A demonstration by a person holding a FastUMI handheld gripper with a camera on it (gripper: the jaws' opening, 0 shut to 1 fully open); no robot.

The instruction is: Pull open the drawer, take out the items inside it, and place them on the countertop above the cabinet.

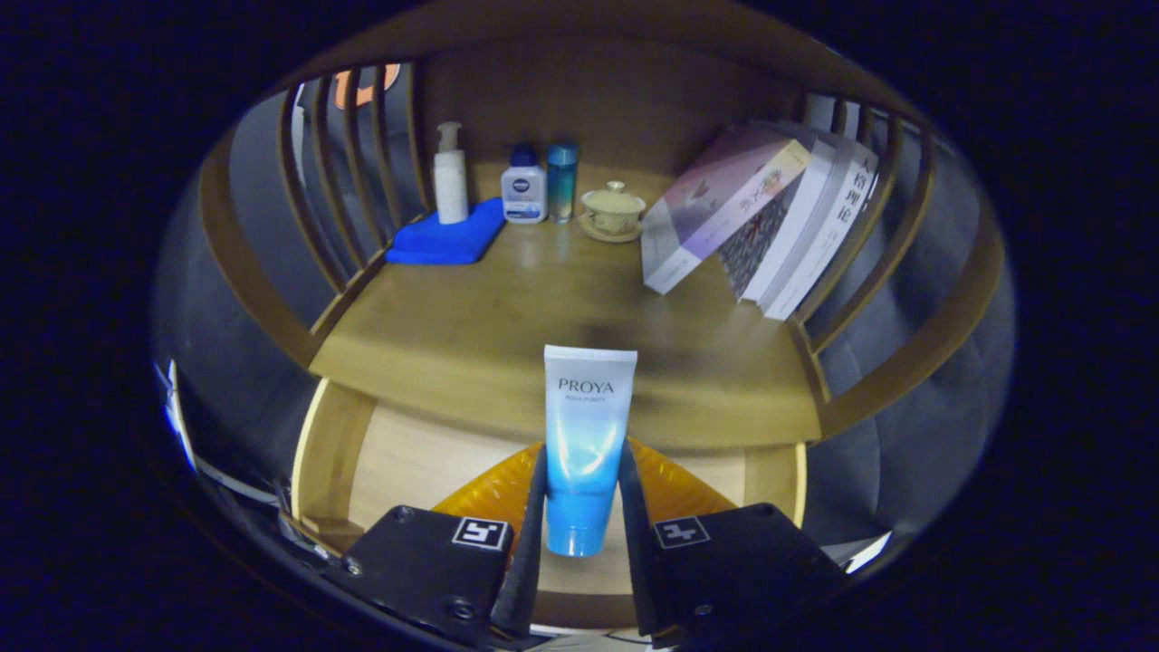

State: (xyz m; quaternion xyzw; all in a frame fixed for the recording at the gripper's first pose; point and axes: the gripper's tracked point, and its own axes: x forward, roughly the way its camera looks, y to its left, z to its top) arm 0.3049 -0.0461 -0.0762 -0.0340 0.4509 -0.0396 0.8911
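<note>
Fingers (581, 507) clamp glossy tube (585, 435) (flat-ended).

The gripper (582, 507) points forward and level. Its two fingers (530, 525) stand narrowly apart, both pressing the sides of a tube (587, 435) held upright between them.

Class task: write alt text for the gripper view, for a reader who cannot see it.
The gripper is shut on a blue-and-white tube, held upright above the open drawer. Beyond it, the wooden countertop holds a pump bottle on a blue cloth, two small bottles, a lidded cup and leaning books.
</note>
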